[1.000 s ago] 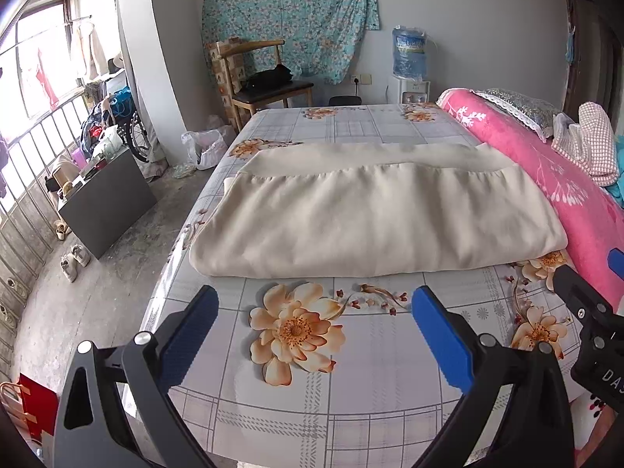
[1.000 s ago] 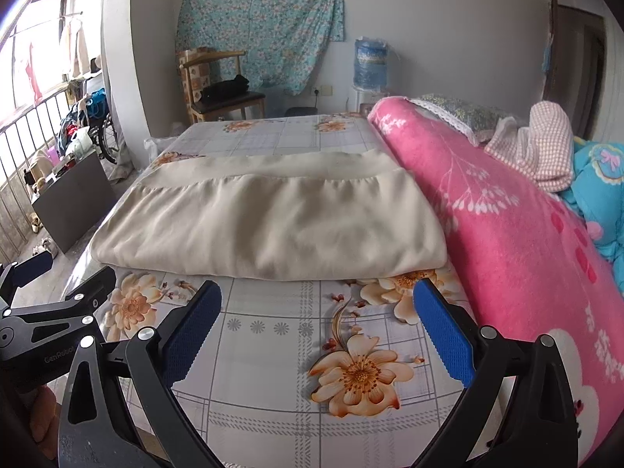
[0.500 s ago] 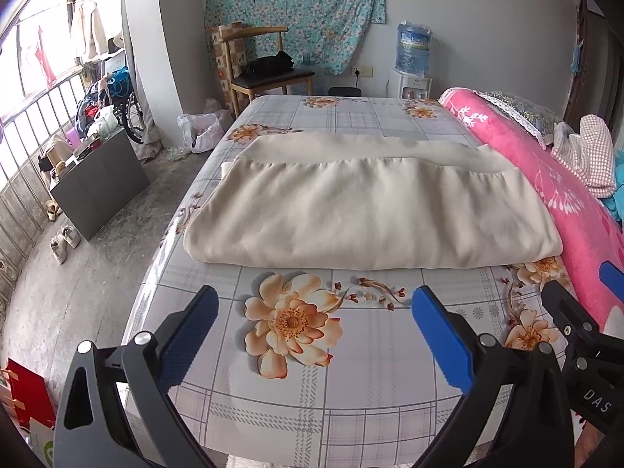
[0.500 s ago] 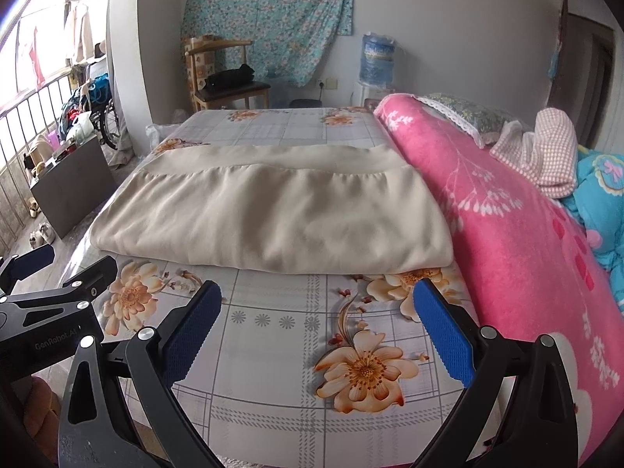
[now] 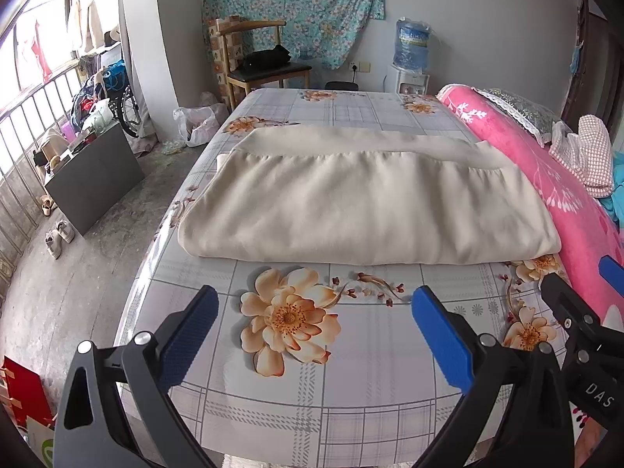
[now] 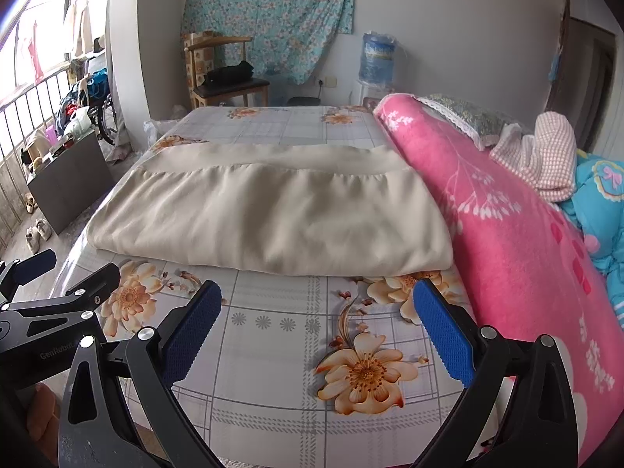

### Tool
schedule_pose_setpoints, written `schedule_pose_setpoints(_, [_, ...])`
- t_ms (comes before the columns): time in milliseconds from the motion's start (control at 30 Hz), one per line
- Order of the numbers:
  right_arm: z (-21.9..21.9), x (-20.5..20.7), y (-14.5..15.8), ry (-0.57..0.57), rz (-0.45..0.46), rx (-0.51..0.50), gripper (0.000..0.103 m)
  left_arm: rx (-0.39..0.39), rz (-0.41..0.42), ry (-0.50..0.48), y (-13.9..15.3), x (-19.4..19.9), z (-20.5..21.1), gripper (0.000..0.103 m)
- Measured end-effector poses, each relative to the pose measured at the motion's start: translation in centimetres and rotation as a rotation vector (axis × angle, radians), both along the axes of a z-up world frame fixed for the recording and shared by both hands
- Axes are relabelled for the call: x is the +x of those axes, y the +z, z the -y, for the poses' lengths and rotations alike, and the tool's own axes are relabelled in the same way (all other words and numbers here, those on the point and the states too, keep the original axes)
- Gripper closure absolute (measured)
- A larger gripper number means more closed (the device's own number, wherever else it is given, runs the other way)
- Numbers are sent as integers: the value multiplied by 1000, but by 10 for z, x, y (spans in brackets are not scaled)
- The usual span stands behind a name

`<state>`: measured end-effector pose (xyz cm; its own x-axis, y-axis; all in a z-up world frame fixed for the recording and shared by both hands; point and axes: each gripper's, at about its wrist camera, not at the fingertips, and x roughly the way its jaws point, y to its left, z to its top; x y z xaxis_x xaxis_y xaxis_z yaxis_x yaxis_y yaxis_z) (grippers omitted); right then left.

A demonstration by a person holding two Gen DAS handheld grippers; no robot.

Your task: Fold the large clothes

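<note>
On the bed point(image 5: 351, 401), across its floral-check sheet, lies the cream garment point(image 5: 362, 210), already doubled over into a wide flat slab with a gathered band along its far edge and a rounded fold line facing the cameras. Left claw point(image 5: 312, 331) hangs above bare sheet short of that near fold, blue pads wide apart, gripping nothing. Right claw point(image 6: 316, 329) sits likewise, pads spread, empty, lined up nearer the garment's right end, which lies just beside the pink blanket point(image 6: 518, 241) rolled along the bed's right side. Each claw shows at the edge of the other's view, so they hang side by side. Judged step: between folds, lining up for a fresh grasp; the piece looks about half done, too wide yet for a finished bundle. Next move likely calls for each claw to drop to the sheet, slide a lower pad under the near corners or one short end, pinch through all layers, then carry that edge over evenly. Risk: catching only the top layer so the stack splits, or dragging the right end against the pink blanket. Fabric looks soft and thick, should drape and sag when lifted. Chair point(image 5: 265, 66) and water dispenser point(image 5: 409, 58) stand against the far wall, irrelevant.
</note>
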<state>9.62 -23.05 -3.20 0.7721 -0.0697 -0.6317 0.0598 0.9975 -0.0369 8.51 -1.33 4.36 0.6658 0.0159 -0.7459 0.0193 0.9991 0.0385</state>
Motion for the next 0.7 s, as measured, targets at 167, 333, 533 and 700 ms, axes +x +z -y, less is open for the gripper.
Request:
schedule_pose_setpoints(167, [1, 0, -2, -2, -7, -3, 8, 1, -7, -5, -2, 1, 1, 5])
schedule_pose_setpoints(333, [2, 0, -2, -3, -7, -5, 8, 0, -15, -12, -3, 0, 3, 5])
schedule_pose_setpoints(533, [3, -1, -3, -6, -8, -1, 8, 0, -18, -14, -3, 0, 4, 5])
schedule_pose_setpoints(700, [3, 0, -3, -5, -7, -1, 8, 1, -19, -13, -4, 0, 5, 5])
